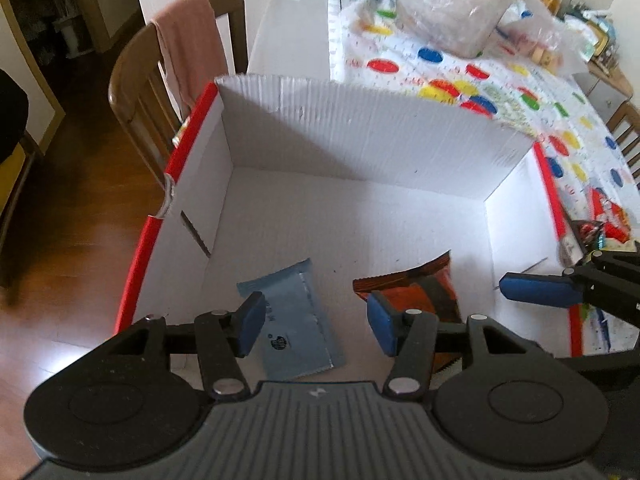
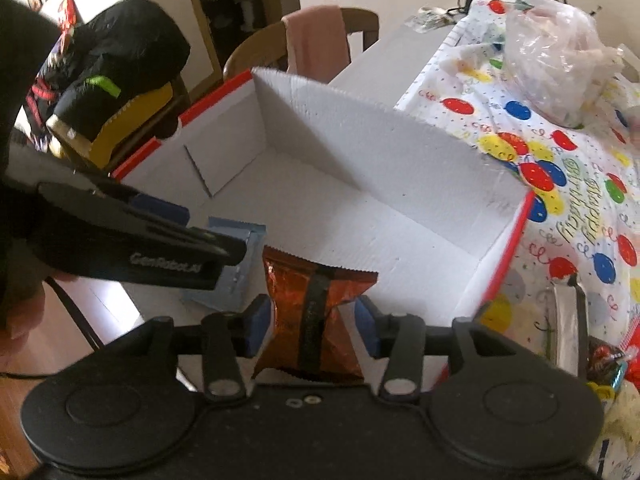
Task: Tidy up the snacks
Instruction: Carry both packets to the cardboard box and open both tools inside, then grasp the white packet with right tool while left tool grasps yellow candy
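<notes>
A white cardboard box with red edges (image 1: 360, 136) (image 2: 360, 148) stands open on the table. A light blue snack packet (image 1: 296, 320) (image 2: 236, 268) lies flat on its floor at the near left. My left gripper (image 1: 316, 324) hovers open over the box, above the blue packet. My right gripper (image 2: 314, 326) is shut on an orange-brown foil snack packet (image 2: 316, 308) and holds it above the box floor. That packet shows in the left wrist view (image 1: 416, 284), with a right fingertip (image 1: 536, 288) beside it.
A balloon-print tablecloth (image 2: 560, 184) (image 1: 460, 80) covers the table right of the box. More wrapped snacks (image 1: 608, 220) (image 2: 616, 360) lie at the right edge. A clear plastic bag (image 1: 448, 4) (image 2: 556, 52) sits at the back. A wooden chair with a pink cloth (image 1: 188, 44) stands on the left.
</notes>
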Demonstrator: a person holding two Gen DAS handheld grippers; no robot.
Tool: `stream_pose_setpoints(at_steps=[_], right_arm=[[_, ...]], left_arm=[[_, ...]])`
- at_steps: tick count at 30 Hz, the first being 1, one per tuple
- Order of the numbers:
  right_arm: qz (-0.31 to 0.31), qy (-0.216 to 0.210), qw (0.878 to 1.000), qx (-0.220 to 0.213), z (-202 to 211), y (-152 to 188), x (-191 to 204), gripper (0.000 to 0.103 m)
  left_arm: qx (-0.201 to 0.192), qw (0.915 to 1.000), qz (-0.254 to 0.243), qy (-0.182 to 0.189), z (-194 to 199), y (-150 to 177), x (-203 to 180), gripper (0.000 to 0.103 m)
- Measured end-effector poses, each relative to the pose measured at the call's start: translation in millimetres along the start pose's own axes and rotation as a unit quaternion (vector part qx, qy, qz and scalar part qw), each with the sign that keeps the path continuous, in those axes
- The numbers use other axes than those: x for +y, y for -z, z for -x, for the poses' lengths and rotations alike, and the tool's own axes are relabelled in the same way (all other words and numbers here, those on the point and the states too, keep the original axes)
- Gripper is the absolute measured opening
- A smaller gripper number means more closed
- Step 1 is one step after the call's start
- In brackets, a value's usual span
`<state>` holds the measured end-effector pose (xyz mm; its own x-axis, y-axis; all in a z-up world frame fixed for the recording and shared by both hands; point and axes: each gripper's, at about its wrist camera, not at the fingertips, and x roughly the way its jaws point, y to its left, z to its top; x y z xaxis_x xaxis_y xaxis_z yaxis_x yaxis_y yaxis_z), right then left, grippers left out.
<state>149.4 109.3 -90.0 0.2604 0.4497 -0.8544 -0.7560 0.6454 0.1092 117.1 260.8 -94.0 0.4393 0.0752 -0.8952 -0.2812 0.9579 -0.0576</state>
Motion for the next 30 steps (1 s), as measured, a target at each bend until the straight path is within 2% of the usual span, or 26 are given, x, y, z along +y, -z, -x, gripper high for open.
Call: stream_pose_setpoints(at_steps=[6,10,14,19,23,30], right_arm=[[-0.019,-0.010,0.999,-0.032,33,8,-8,0.053],[-0.032,-0.015,0.998,-0.055,57,16,-14,0.066],[-0.039,-0.015,0.996,-0.077,80,26,-19,0.072],[-0.064,-0.009,0.992,-0.104,110,40,-34,0.080],[-0.080,-0.004,0.989,-0.123,133,54,-48,0.084],[-0.105,0.005,0.984,-0.143,166,85,-81,0.091]], left_arm=[[-0.051,0.9987,-0.002,0.010,35,10,-13,0.060],[-0.082,0.9964,-0.014,0.018,57,17,-27,0.060],[-0.110,0.9932,-0.025,0.027,77,24,-43,0.066],[-0.131,0.9896,-0.037,0.046,93,30,-67,0.066],[-0.153,0.9853,-0.047,0.059,104,36,-91,0.076],[-0.169,0.9793,-0.068,0.088,112,44,-137,0.077]])
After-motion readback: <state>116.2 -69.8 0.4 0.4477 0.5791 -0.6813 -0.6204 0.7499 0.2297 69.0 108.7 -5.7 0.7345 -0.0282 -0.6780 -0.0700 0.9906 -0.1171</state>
